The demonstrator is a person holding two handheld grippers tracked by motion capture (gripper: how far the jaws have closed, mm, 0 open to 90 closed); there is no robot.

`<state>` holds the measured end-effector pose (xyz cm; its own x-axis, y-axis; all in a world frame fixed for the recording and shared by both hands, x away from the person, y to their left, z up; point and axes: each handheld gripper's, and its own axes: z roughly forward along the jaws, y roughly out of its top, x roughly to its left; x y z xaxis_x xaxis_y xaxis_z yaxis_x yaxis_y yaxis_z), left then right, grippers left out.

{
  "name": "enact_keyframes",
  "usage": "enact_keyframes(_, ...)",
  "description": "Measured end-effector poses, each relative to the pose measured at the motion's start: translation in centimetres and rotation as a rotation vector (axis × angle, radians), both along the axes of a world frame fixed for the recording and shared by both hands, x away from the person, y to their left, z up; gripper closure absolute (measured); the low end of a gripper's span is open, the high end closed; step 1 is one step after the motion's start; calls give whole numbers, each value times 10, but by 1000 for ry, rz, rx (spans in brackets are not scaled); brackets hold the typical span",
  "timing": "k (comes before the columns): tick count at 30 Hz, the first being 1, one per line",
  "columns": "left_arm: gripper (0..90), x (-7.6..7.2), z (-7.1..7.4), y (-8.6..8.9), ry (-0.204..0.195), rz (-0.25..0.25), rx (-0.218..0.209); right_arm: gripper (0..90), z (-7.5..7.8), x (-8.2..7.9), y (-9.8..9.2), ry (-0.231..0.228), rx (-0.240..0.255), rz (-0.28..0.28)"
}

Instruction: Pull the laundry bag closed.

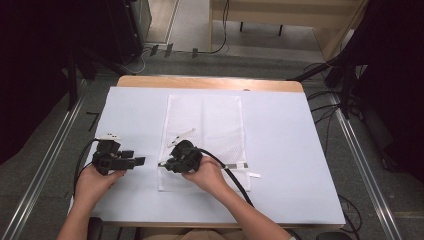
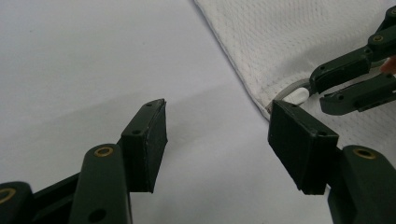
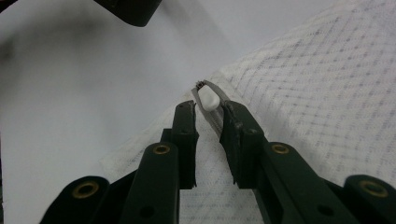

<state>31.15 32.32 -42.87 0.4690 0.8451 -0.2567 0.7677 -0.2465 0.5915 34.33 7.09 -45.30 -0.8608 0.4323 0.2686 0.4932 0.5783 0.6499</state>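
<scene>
The right gripper point(image 3: 208, 122), jaws narrowed but not quite pressing, brackets the white zipper pull point(image 3: 208, 99) at the left edge of a white mesh laundry bag point(image 1: 205, 125), apparently lining up to grip it. The bag lies flat mid-table, toward the near edge. The left gripper point(image 2: 217, 130), jaws spread and empty, waits just beside that edge on the pale table cover point(image 1: 280, 130).
</scene>
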Motion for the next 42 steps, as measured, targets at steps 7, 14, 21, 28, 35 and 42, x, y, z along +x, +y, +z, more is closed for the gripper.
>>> enact_keyframes(7,383,0,0,0,-2,-2,1,750,-8,2,5,20,9,-9)
enact_keyframes(14,383,0,0,-1,-3,0,1,781,-8,1,13,17,10,-9)
enact_keyframes(21,401,0,0,1,3,4,-15,792,-8,4,20,51,8,-14)
enact_keyframes(28,430,-2,-3,1,-16,-42,-47,839,-10,9,26,44,-6,-15)
enact_keyframes(35,446,0,-5,1,18,-62,-90,873,-9,12,25,49,-19,-4)
enact_keyframes(42,400,1,-5,-6,39,-128,-106,874,0,9,23,16,-11,6)
